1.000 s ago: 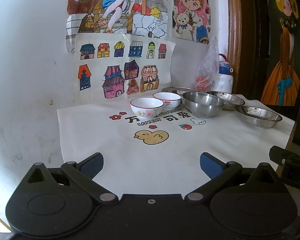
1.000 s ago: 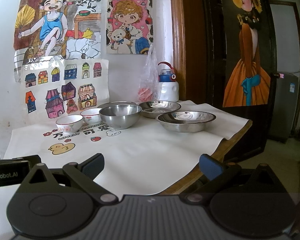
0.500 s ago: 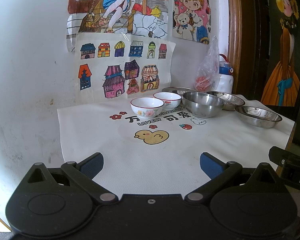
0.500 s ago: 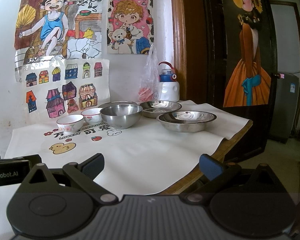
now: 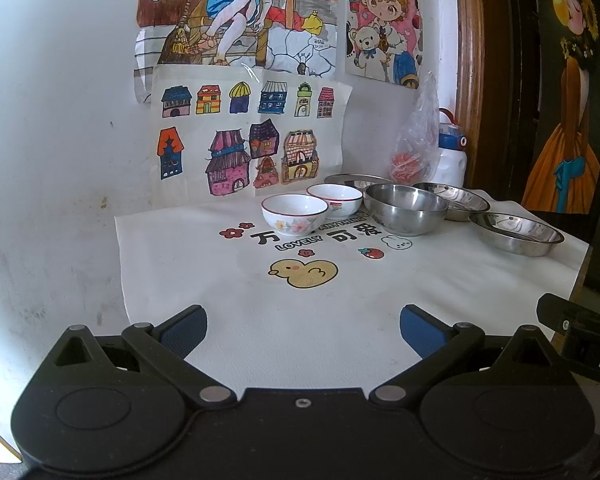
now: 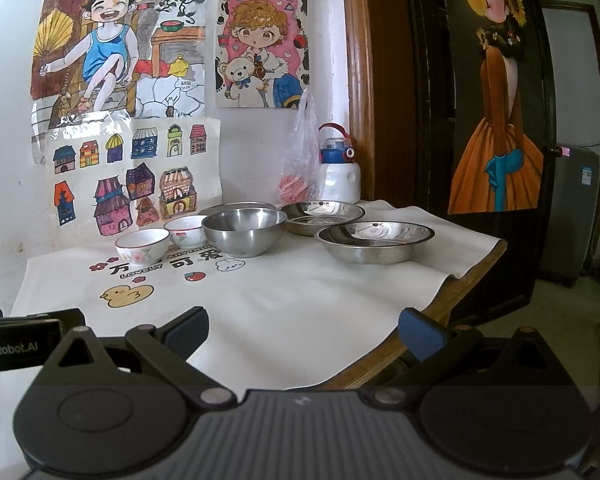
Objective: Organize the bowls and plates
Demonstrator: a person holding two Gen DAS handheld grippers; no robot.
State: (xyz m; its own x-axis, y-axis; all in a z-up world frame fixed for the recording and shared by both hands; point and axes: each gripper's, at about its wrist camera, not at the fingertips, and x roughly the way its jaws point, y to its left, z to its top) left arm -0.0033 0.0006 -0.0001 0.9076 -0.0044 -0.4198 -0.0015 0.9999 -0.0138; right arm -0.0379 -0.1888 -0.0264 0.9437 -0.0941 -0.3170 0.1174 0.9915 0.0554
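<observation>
White cloth under both grippers — jaws spread wide, empty; bowls and plates well ahead.

Stuff you can't really make out around the steel bowl

The flat steel plate behind the steel bowl only shows a sliver of rim, the rest is hidden by the bowls. Whatever red thing sits in the plastic bag behind the bowl is too blurry to tell. The water bottle is half covered by that bag. The print on the rear white bowl left of the steel bowl is too small to read.
</observation>
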